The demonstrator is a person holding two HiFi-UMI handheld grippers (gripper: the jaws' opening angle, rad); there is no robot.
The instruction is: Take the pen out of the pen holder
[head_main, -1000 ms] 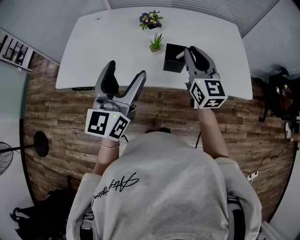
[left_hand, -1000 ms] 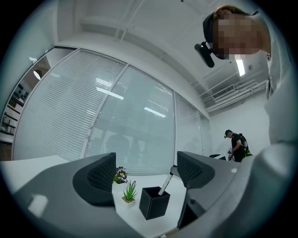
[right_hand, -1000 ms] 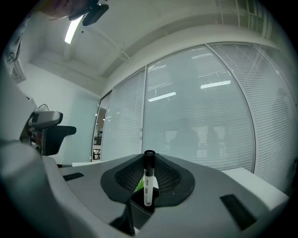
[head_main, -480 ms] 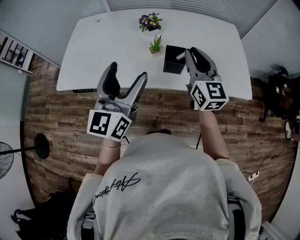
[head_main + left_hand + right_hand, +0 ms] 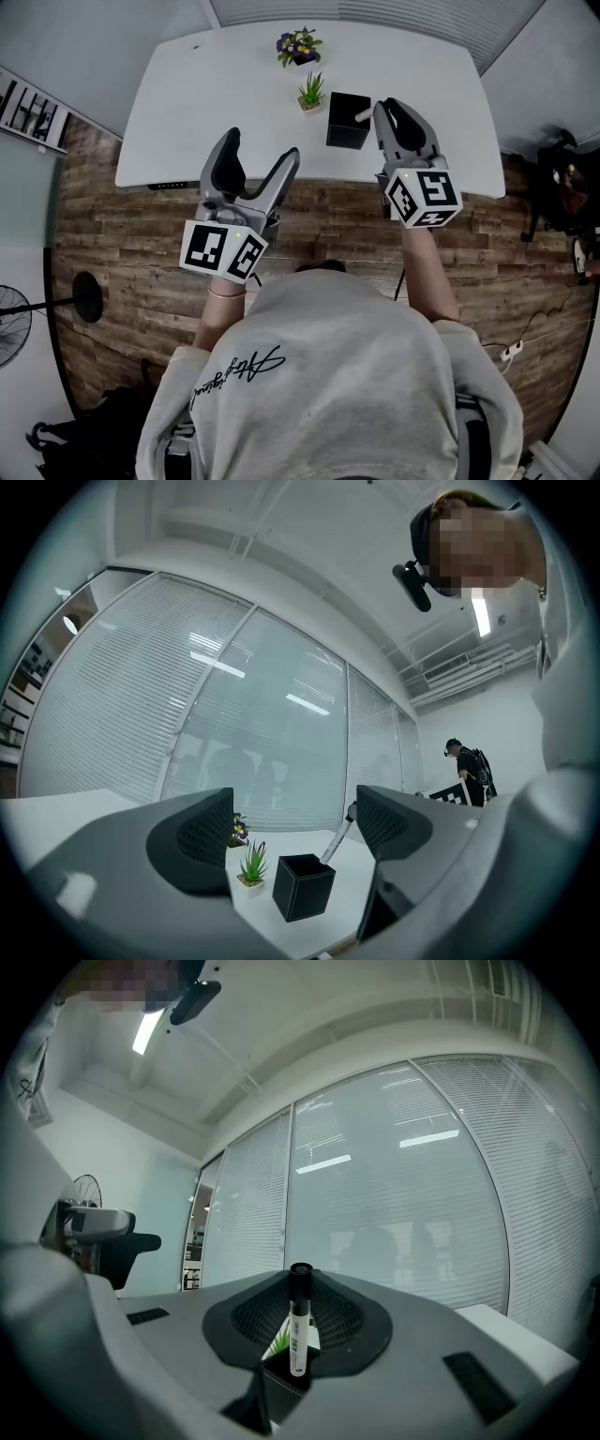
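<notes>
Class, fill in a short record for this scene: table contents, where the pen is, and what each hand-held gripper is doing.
Table: white, bearing pen holder, green plant, flowering plant
Pen: upper part between the right jaws, lower end in the pen holder
Right hand-held gripper: shut on the pen
Left hand-held gripper: open, holding nothing

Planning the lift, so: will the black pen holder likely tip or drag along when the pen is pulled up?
Probably not: the pen holder is a cube-like box standing flat on the table, so it should stay put. Its mouth is far wider than the pen, so little should drag.
</notes>
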